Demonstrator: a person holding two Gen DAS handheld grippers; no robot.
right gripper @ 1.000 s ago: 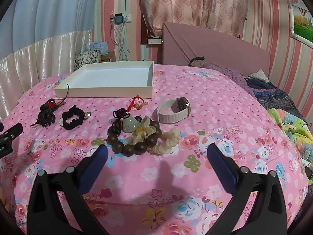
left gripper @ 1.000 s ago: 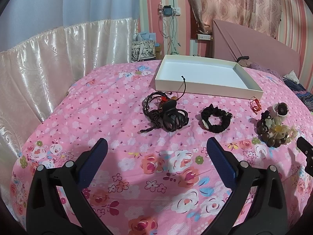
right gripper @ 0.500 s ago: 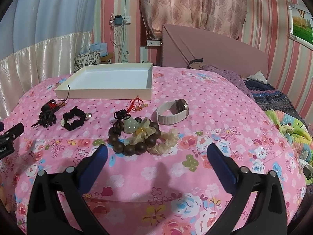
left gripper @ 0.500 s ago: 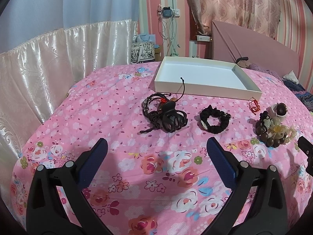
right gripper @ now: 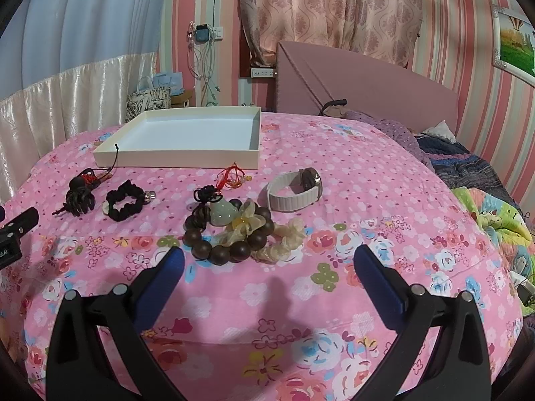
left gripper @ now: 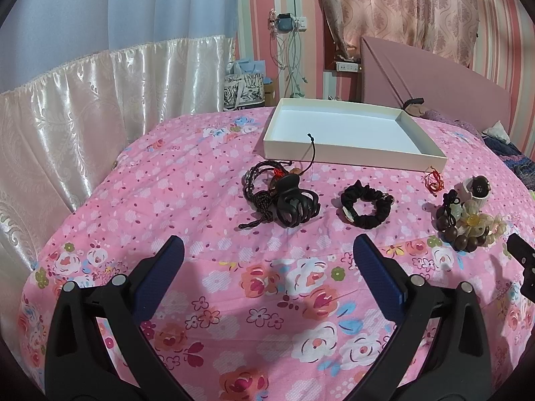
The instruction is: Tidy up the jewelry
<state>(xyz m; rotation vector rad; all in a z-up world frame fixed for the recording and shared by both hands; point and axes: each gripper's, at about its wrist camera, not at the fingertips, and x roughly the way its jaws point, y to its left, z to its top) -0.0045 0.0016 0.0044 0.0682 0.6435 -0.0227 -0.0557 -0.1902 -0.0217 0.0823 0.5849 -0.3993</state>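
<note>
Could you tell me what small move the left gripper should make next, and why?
Probably ease the left gripper forward and down toward the black claw clip. Its jaws are wide open and hold nothing, the clip lies roughly ahead of it on the bedspread, and the white tray beyond is empty, with all the jewelry outside it.

No full word or number can be read; only partial white letters show on the left gripper's [right gripper: 15, 234] body, too cut off to make out.
</note>
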